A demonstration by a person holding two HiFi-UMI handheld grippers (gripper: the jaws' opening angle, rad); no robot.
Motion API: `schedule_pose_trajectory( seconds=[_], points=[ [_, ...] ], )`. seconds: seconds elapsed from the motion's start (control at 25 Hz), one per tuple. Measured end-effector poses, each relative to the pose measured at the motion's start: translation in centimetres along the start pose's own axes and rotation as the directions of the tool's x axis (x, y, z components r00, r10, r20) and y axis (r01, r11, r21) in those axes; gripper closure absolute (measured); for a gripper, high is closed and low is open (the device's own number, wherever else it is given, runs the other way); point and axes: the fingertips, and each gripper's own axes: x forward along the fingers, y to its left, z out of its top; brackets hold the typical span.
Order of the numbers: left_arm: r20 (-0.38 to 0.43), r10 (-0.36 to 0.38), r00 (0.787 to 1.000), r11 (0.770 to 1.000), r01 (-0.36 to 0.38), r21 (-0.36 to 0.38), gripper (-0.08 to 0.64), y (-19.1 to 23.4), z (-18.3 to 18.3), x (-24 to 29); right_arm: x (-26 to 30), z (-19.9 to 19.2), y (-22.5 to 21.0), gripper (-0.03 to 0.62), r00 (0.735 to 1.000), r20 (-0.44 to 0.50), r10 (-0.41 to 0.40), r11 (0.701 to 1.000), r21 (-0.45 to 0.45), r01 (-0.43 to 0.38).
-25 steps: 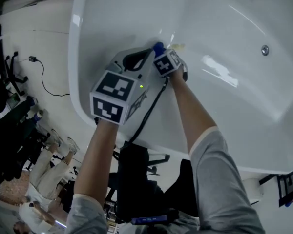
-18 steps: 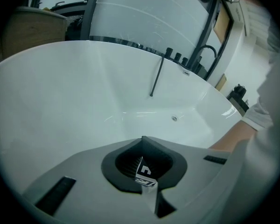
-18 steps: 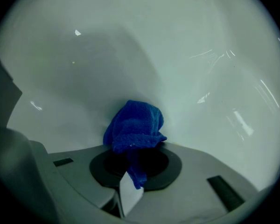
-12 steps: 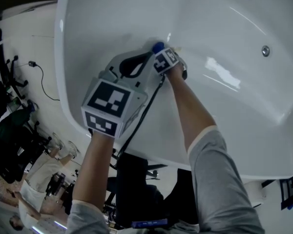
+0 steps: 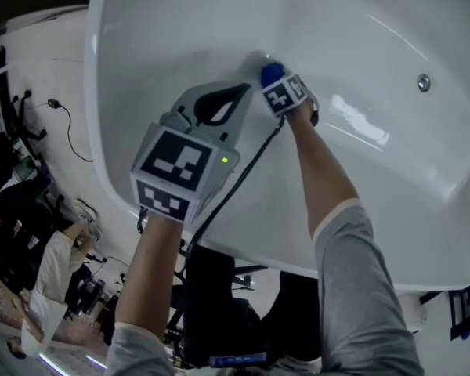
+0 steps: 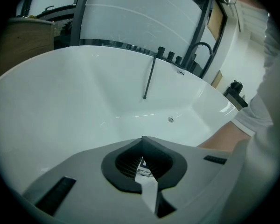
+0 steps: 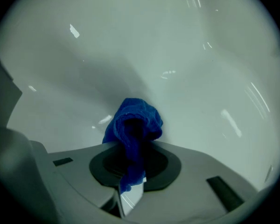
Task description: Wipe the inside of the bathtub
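Note:
A white bathtub [image 5: 376,45] fills the head view. Deep inside it, my right gripper [image 5: 276,82] is shut on a blue cloth [image 7: 133,125] and presses it against the white tub wall [image 7: 144,50]. In the head view the blue cloth [image 5: 271,73] shows just past the marker cube. My left gripper [image 5: 219,100] hovers above the tub's near slope, jaws shut with nothing between them. The left gripper view looks along the tub's inside [image 6: 84,106] toward a small overflow fitting [image 6: 171,119].
A dark tap and pipe [image 6: 151,76] stand at the tub's far rim. A round fitting [image 5: 424,82] sits in the tub wall at the right. A cable [image 5: 70,131] lies on the white floor left of the tub. Chairs and a seated person [image 5: 47,280] are at the lower left.
My right gripper with the blue cloth has slid to the right and a little deeper along the tub wall. The left gripper has shifted slightly lower left.

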Motion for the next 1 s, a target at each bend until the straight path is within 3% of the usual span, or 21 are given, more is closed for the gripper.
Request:
schedule_pose_trajectory(
  seconds=[0.16,0.32,0.72,0.88,1.0],
  points=[
    [-0.003,-0.007,1.0,1.0,0.007,0.005,0.555,-0.2,0.1,-0.5,-1.1,-1.8,-4.6,0.531,0.997,-0.02,-0.071,0.997,0.021,0.071],
    [-0.003,-0.019,1.0,1.0,0.019,0.007,0.555,0.0,0.4,-0.5,-1.9,-3.3,-8.9,0.531,0.985,-0.04,-0.166,0.986,-0.036,0.165],
    [0.001,-0.049,0.999,0.998,0.049,0.045,0.555,0.0,1.9,-0.2,-3.3,-3.8,-14.5,0.531,0.961,-0.072,-0.268,0.96,-0.099,0.261],
    [0.012,-0.06,0.998,0.997,0.059,0.053,0.555,-0.1,2.0,-0.1,-3.7,-3.9,-14.6,0.533,0.951,-0.065,-0.302,0.947,-0.129,0.292],
    [0.009,-0.069,0.998,0.996,0.069,0.056,0.555,-0.1,1.6,0.2,-3.4,-4.9,-12.4,0.538,0.963,-0.067,-0.262,0.95,-0.194,0.245]
  ],
)
